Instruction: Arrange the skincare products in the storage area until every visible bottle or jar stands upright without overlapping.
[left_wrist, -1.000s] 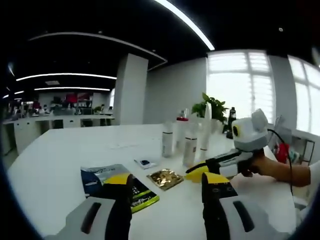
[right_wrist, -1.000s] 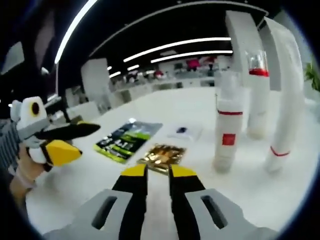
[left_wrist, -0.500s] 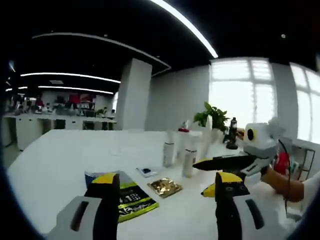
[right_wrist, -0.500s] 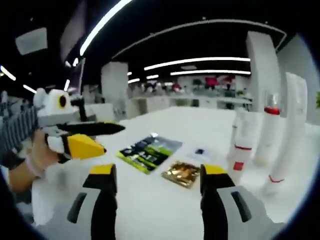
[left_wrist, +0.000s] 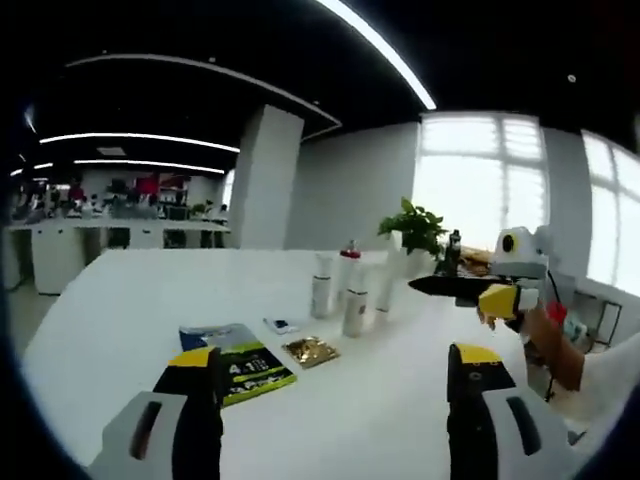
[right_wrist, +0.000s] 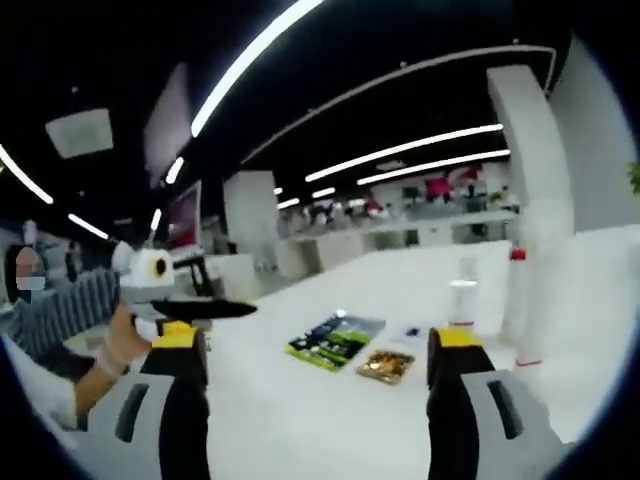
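Observation:
Several white skincare bottles (left_wrist: 354, 297) stand upright in a tight group on the white table (left_wrist: 110, 300), one with a red cap (left_wrist: 349, 254). From the other side I see a white bottle with a red band (right_wrist: 462, 301) and a tall white tube (right_wrist: 535, 300). My left gripper (left_wrist: 333, 365) is open, well short of the bottles, with nothing between its jaws. My right gripper (right_wrist: 318, 345) is open and holds nothing either. It reaches into the left gripper view (left_wrist: 452, 292) beside the bottles. A person's hand holds the left gripper (right_wrist: 215, 315) at the table's left.
Three flat sachets lie before the bottles: a green-black one (left_wrist: 245, 367), a gold one (left_wrist: 308, 350) and a small white one (left_wrist: 278, 325). A potted plant (left_wrist: 413, 226) and a dark bottle (left_wrist: 454, 250) stand behind. An open-plan office with desks lies beyond.
The right gripper has gone from shut to wide open. The left gripper's jaws have spread wider. Both grippers have drawn back and up from the bottles.

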